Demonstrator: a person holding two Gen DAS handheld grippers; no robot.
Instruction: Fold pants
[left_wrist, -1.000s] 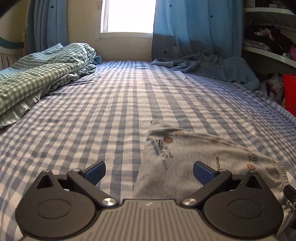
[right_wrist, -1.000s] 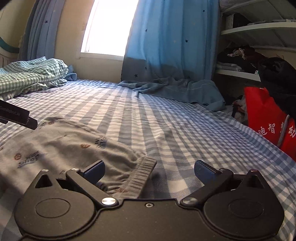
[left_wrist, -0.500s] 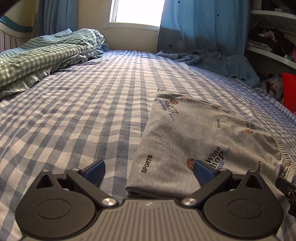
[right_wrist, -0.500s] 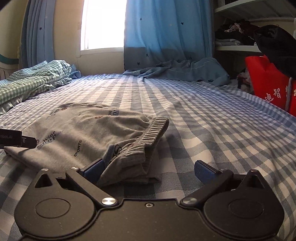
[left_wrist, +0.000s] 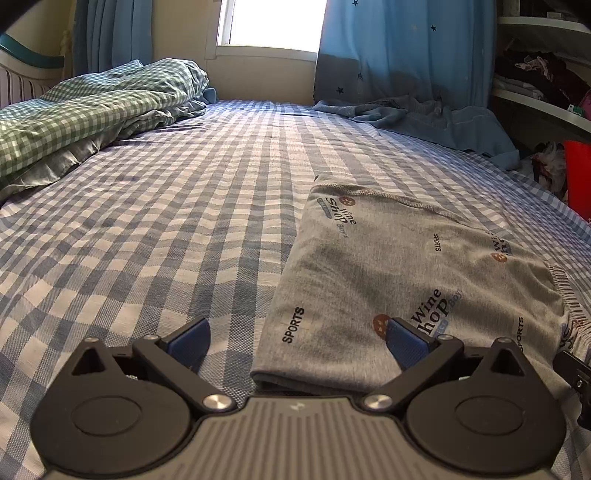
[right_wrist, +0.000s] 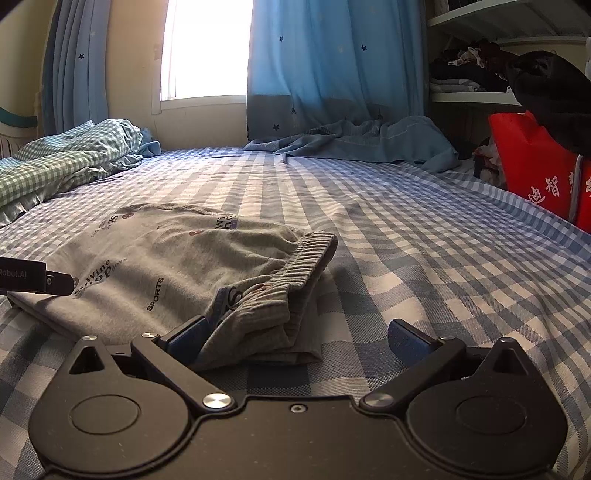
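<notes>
Grey printed pants (left_wrist: 388, 273) lie folded flat on the blue checked bed (left_wrist: 166, 221). In the left wrist view they fill the right half, their folded near edge just ahead of my left gripper (left_wrist: 297, 339), which is open with nothing between its fingers. In the right wrist view the pants (right_wrist: 159, 266) lie left of centre, with the ribbed waistband (right_wrist: 306, 266) bunched at their right end. My right gripper (right_wrist: 297, 341) is open just behind the waistband corner; its left fingertip (right_wrist: 188, 338) sits against the cloth. The other gripper's tip (right_wrist: 33, 280) shows at the left edge.
A green checked quilt (left_wrist: 85, 110) is heaped at the far left of the bed. A blue cloth (left_wrist: 436, 118) lies under the curtain at the far right. Shelves with clothes (right_wrist: 472, 77) and a red bag (right_wrist: 539, 173) stand beside the bed on the right.
Both grippers have drawn back and lifted from the pants over the last second, so more of the folded cloth shows. The pants lie still; both grippers stay open.
</notes>
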